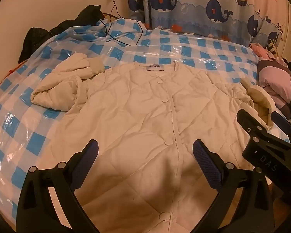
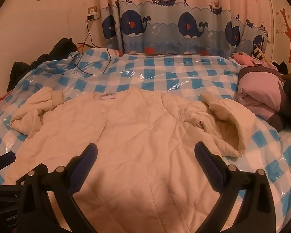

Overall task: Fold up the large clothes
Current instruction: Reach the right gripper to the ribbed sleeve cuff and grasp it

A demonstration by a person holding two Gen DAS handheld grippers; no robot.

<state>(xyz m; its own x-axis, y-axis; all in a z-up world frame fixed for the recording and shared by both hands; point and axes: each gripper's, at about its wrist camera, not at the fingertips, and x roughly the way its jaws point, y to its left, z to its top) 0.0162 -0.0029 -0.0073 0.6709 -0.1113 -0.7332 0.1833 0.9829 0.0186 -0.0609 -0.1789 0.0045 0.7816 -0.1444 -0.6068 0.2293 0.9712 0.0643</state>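
Note:
A cream quilted jacket [image 1: 145, 112] lies flat and buttoned, collar away from me, on a bed with a blue-and-white checked plastic cover [image 1: 164, 46]. Its left sleeve [image 1: 67, 81] is bunched up beside the body, cuff pointing inward. The right sleeve [image 2: 229, 116] is folded over with its cuff toward the collar. My left gripper [image 1: 145, 151] hovers open over the jacket's button line, nothing between its fingers. My right gripper [image 2: 145, 153] hovers open over the jacket's right half [image 2: 145, 128], also empty. The right gripper [image 1: 265, 126] shows at the right edge of the left wrist view.
A folded pink and purple garment [image 2: 261, 93] lies at the bed's right side. Dark clothing [image 1: 67, 23] is piled at the far left corner, with black cables [image 1: 114, 33] trailing over the cover. A whale-print curtain [image 2: 174, 23] hangs behind the bed.

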